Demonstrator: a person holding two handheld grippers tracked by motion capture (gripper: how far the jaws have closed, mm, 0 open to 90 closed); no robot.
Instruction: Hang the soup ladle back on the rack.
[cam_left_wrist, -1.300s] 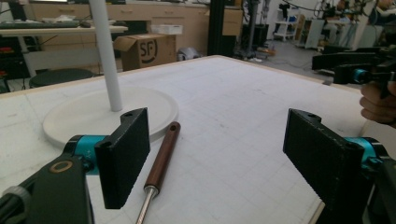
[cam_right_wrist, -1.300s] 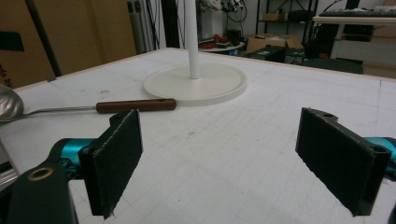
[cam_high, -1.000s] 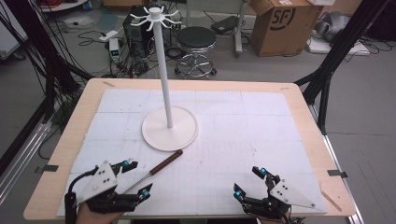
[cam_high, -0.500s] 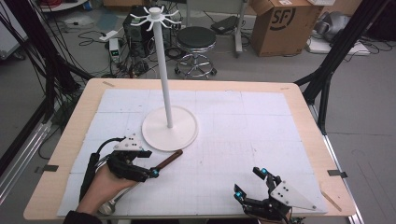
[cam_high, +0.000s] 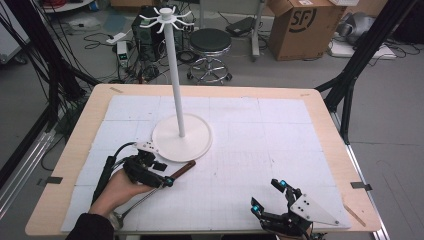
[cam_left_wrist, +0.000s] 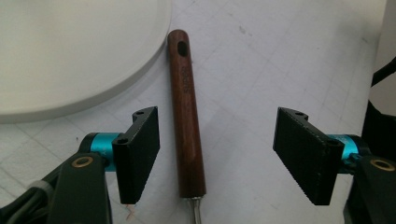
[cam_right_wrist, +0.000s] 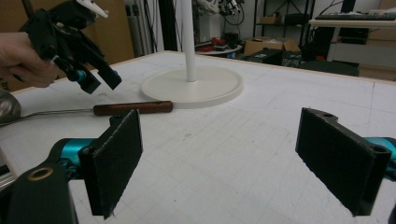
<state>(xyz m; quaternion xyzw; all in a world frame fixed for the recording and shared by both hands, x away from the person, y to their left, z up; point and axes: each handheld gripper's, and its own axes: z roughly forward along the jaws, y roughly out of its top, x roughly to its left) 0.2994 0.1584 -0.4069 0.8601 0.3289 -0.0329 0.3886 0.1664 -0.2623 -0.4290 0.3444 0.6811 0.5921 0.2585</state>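
Left jaws: my left gripper (cam_left_wrist: 215, 156) has just been closing; the pads straddle the ladle's wooden handle (cam_left_wrist: 187, 116) without touching it yet.
Centring: the handle lies nearer one pad, so I judge a small sideways shift is needed before squeezing.
Handle: flat on the white mat (cam_high: 260, 140), its holed end just beside the stand's round base (cam_high: 182, 137).
Bowl: the ladle's metal bowl (cam_right_wrist: 7, 107) lies away from that base.
Right jaws: my right gripper (cam_right_wrist: 219, 158) rests apart and empty, well away from the base.
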